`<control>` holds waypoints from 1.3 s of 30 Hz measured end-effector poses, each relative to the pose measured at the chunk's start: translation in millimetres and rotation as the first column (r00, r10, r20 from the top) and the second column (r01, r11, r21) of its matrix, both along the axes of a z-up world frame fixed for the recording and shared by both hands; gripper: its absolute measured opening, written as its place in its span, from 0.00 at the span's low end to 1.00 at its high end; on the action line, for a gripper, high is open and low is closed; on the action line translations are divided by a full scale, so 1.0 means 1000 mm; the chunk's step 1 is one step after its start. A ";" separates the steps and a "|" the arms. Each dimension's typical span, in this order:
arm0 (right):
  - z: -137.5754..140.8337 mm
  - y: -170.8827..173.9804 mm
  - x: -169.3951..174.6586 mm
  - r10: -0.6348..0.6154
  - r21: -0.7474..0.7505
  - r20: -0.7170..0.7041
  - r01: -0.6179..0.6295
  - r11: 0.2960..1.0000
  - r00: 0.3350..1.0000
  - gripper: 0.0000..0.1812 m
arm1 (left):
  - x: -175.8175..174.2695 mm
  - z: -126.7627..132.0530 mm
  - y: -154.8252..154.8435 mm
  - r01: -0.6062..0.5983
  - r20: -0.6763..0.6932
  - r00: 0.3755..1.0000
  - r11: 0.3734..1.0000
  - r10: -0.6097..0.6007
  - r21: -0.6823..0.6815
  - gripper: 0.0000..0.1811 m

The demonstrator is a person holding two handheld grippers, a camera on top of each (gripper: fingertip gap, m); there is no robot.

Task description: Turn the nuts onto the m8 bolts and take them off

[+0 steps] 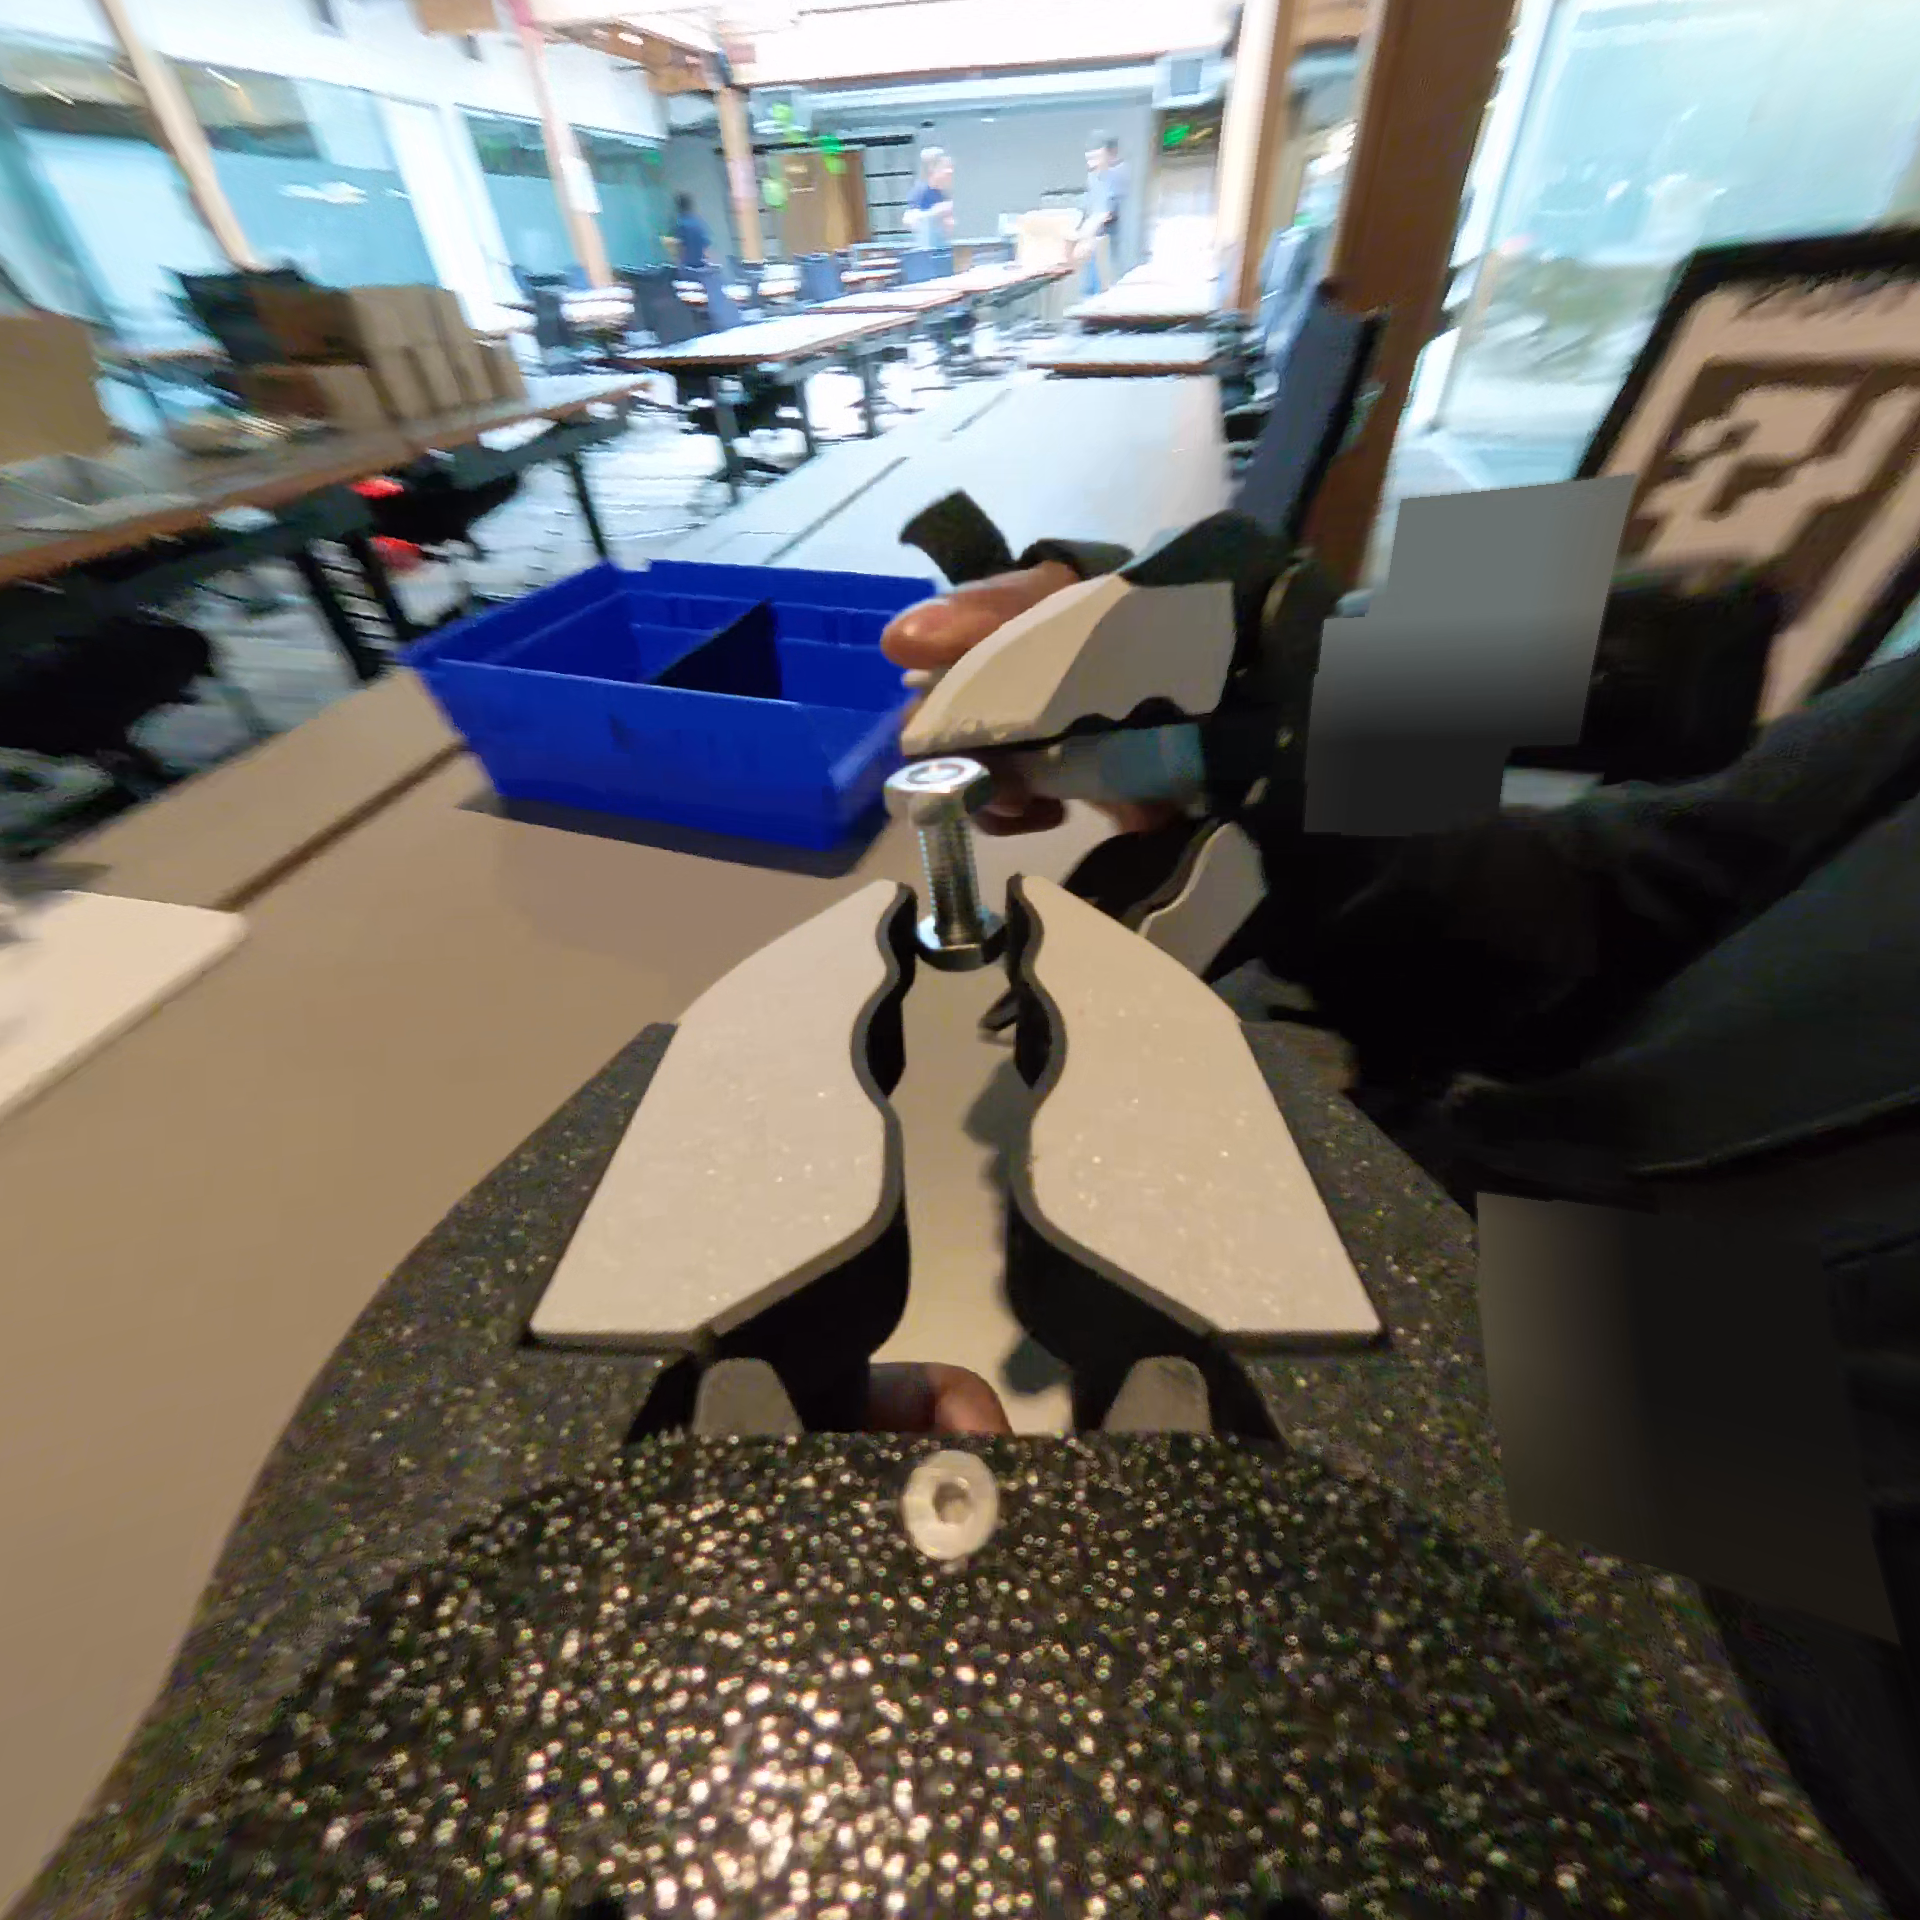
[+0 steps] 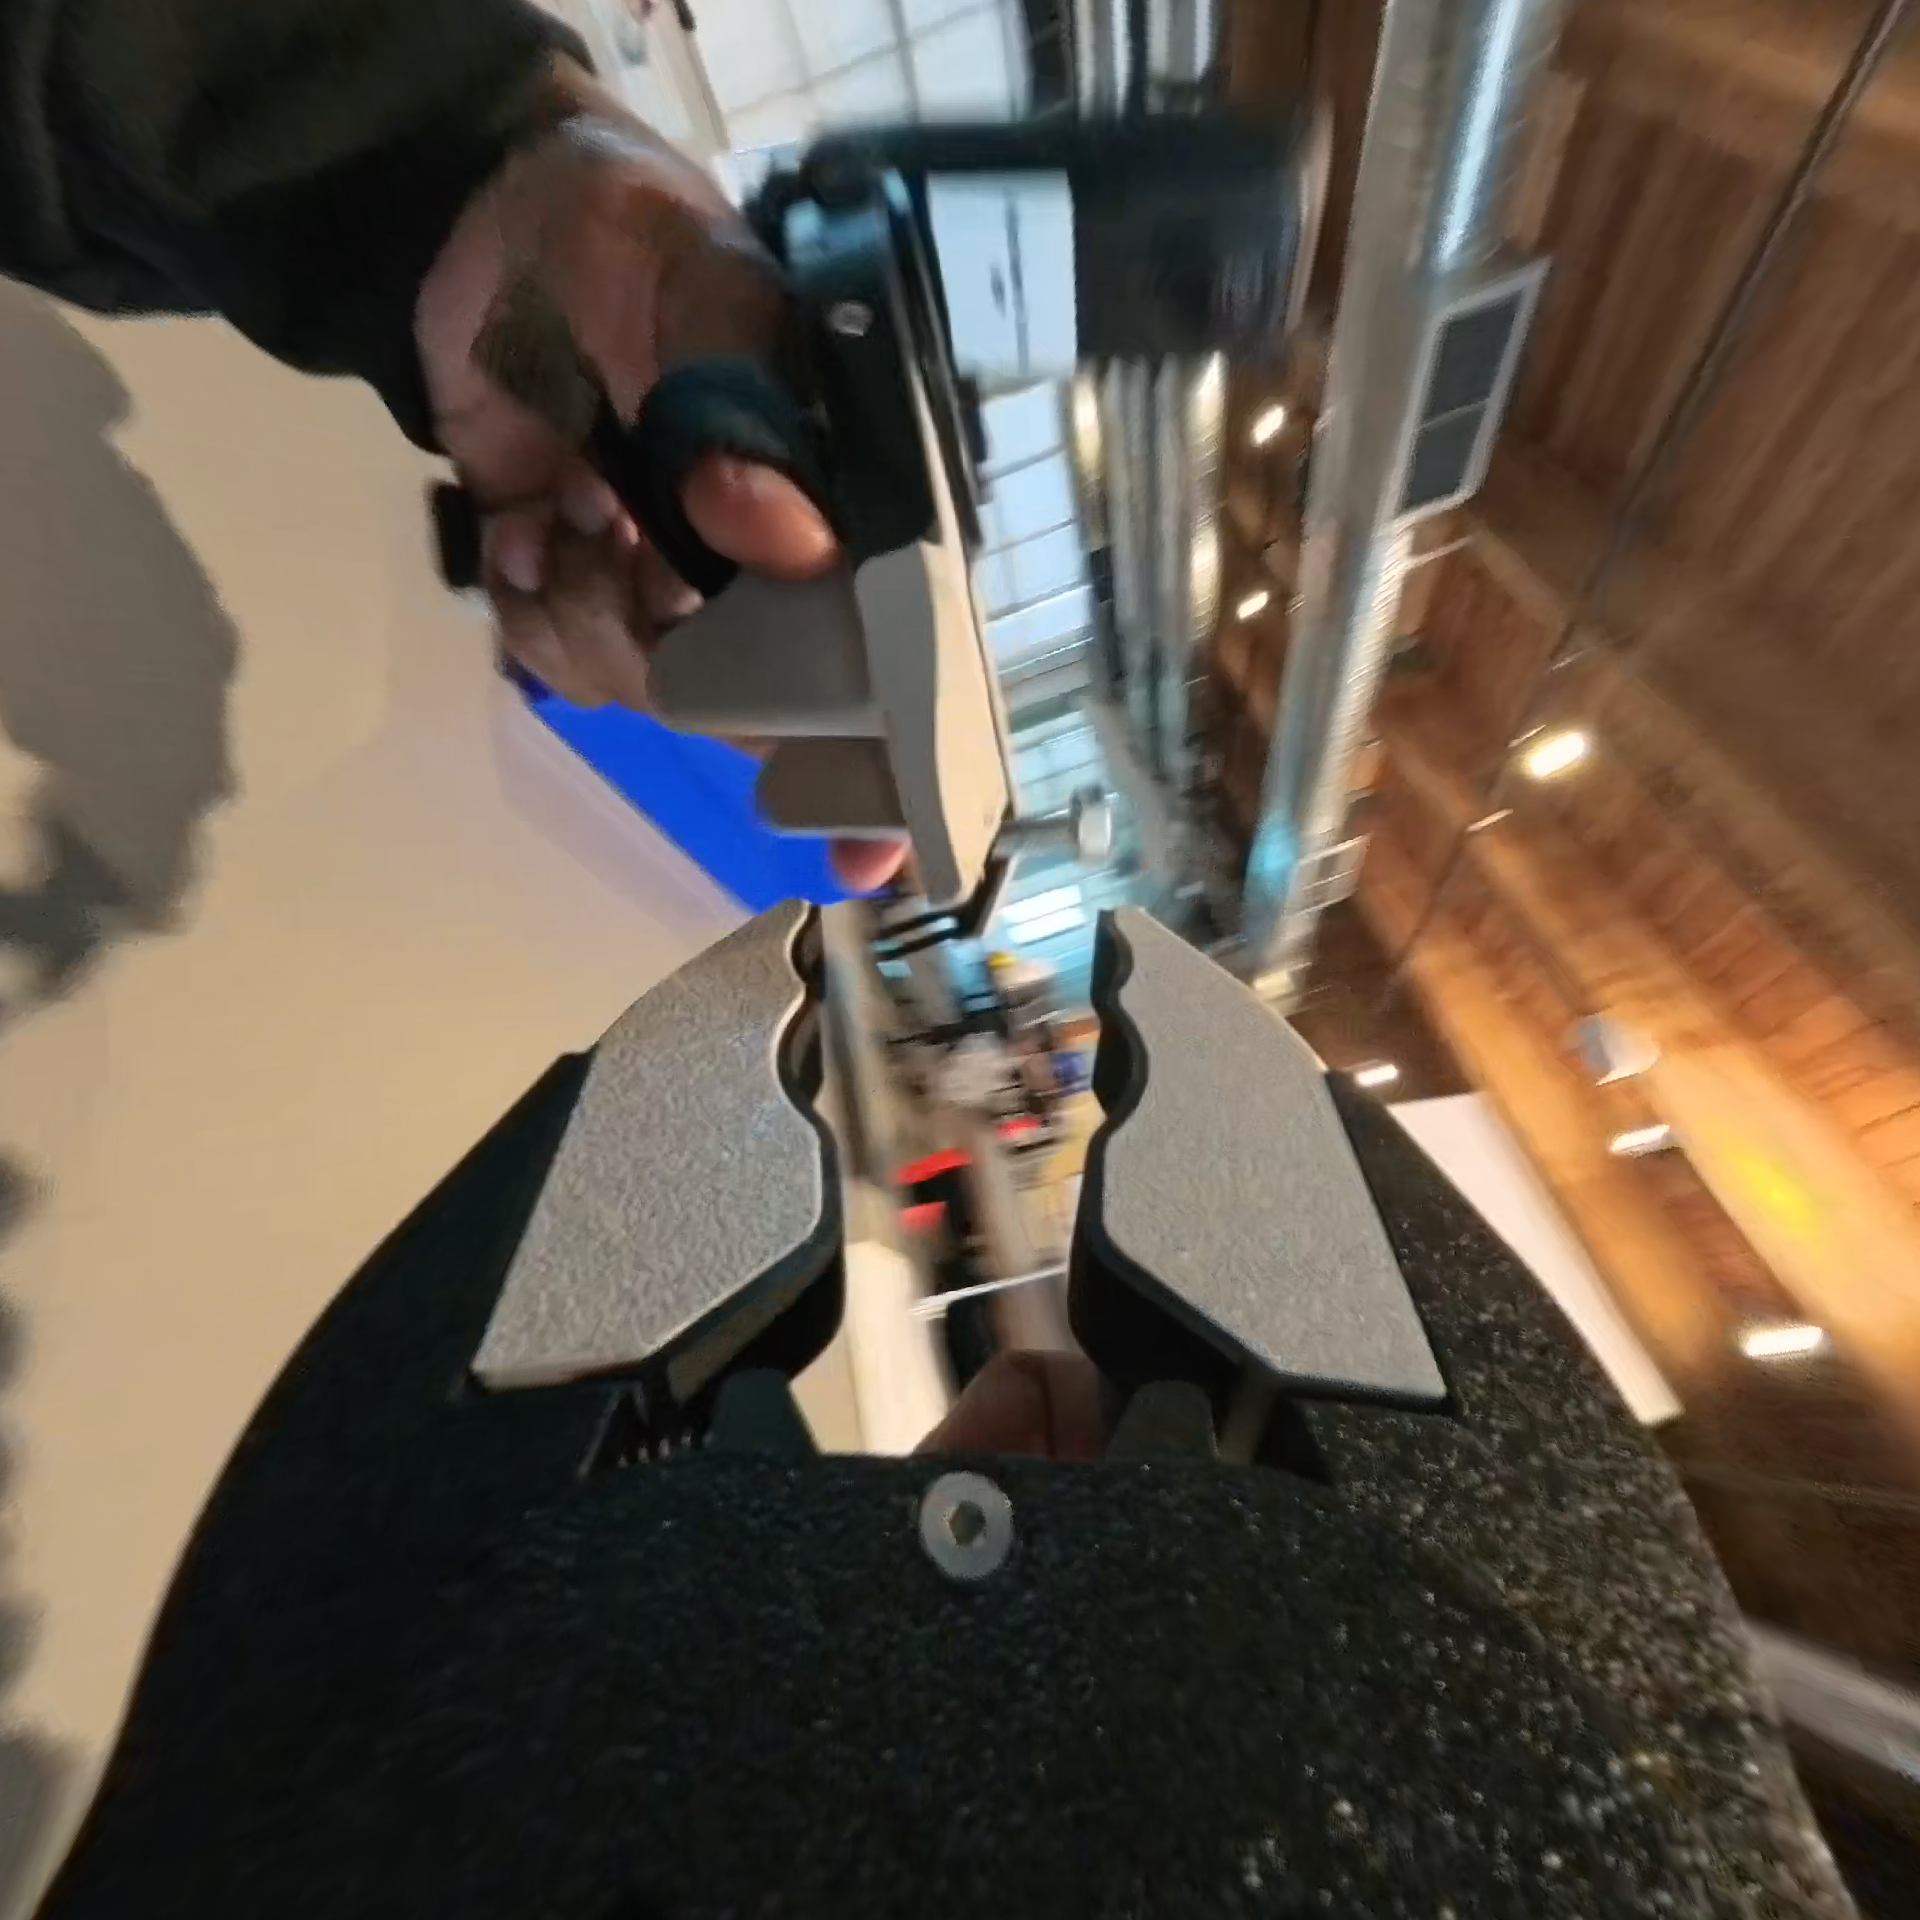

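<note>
The bolt (image 1: 940, 852) stands upright in the air above the table (image 1: 416, 997), head up, with a nut (image 1: 958, 940) near the lower end of its thread. The left gripper (image 1: 961, 914) has its fingers closed on this nut. The right gripper (image 1: 940, 743) is beside the bolt head; in its own view its fingers (image 2: 665, 1164) are apart and hold nothing. I judge that the nut is only a few turns on, or nearly off; which of the two I cannot tell. A blue bin (image 1: 665, 717) is on the table behind.
</note>
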State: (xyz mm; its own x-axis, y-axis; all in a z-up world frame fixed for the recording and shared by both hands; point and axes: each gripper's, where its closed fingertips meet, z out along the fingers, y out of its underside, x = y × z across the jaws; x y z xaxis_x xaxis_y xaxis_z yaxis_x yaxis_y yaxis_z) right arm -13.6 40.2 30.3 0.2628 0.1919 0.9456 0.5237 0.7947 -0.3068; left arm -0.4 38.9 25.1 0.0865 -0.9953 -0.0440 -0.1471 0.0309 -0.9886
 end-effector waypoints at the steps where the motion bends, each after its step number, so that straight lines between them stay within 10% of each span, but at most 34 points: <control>1: -0.002 0.003 0.003 0.007 -0.062 -0.014 -0.008 0.998 1.000 0.27 | -0.001 -0.001 0.008 -0.059 -0.017 0.998 0.995 0.060 0.078 0.09; 4: -0.007 0.019 0.014 0.012 -0.257 -0.120 -0.043 0.965 0.993 0.24 | -0.003 -0.013 0.040 -0.231 -0.080 0.958 0.905 0.277 0.358 0.09; 8: -0.027 0.056 0.027 -0.088 -0.607 -0.307 -0.124 0.785 0.948 0.22 | -0.003 -0.038 0.083 -0.322 -0.100 0.833 0.624 0.545 0.712 0.09; 16: -0.050 0.086 0.038 -0.222 -0.770 -0.415 -0.211 0.602 0.882 0.22 | 0.008 -0.067 0.110 -0.297 -0.010 0.736 0.336 0.677 0.894 0.09; 21: -0.058 0.084 0.033 -0.225 -0.802 -0.388 -0.207 0.561 0.894 0.21 | 0.010 -0.072 0.111 -0.257 -0.010 0.713 0.275 0.701 0.927 0.09; 31: -0.073 0.080 0.026 -0.195 -0.787 -0.258 -0.088 0.611 0.946 0.08 | 0.016 -0.082 0.106 -0.166 -0.050 0.739 0.253 0.672 0.953 0.09; 39: -0.095 0.066 0.034 -0.093 -0.222 0.175 0.132 0.966 0.980 0.09 | 0.029 -0.110 0.090 -0.123 -0.217 0.850 0.580 0.481 0.805 0.09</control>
State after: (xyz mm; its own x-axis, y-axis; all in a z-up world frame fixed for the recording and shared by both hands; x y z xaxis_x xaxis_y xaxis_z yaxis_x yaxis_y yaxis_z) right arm 20.7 106.6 -64.5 0.1425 0.3884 0.9104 0.6634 0.6452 -0.3791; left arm 28.3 128.6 -84.4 0.1735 -0.5070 -0.8443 -0.6359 0.5970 -0.4891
